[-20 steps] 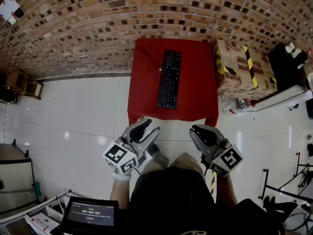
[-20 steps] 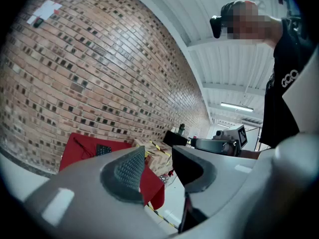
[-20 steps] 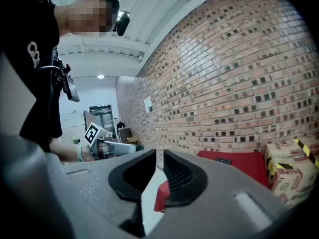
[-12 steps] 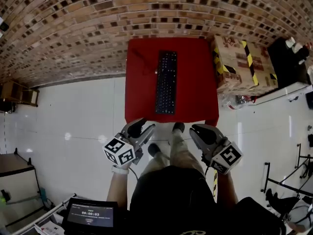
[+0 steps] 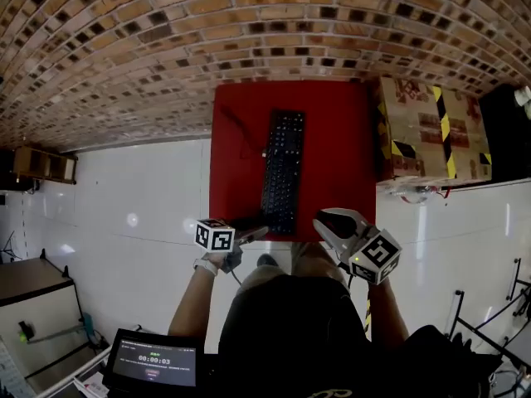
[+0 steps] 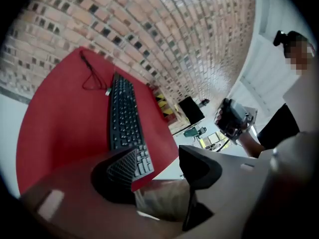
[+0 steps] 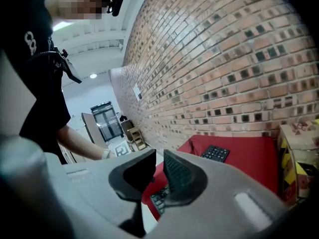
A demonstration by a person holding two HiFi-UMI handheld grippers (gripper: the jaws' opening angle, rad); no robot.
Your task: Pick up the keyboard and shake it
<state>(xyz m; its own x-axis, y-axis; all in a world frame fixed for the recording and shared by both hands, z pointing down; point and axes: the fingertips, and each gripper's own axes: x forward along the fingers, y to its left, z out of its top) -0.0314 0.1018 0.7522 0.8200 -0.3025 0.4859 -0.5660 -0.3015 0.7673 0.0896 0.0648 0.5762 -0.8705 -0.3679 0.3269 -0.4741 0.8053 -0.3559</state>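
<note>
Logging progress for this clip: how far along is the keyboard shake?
Done: nothing; the keyboard lies flat on the table. In hand: the left claw, open, is by its near end; the right claw is shut, at the table's near edge. Left: grip, lift, shake.

1. One keyboard [image 5: 283,171], black, lying on the table.
2. One table [image 5: 236,172], red, far, against the wall.
3. One cable [image 5: 238,127], on the table, left of the keyboard's far end.
4. Two grippers: the left gripper [image 6: 159,164] and the right gripper [image 7: 155,174], both near, at the table's near edge.
5. Two marker cubes, one on each gripper: left cube [image 5: 216,236], right cube [image 5: 375,256].
6. One box [image 5: 427,131], cardboard with yellow-and-black tape, right of the table.
7. One screen [image 5: 155,361], near left.
8. One brick wall [image 5: 124,48], far.
9. One person [image 5: 290,330], near.
</note>
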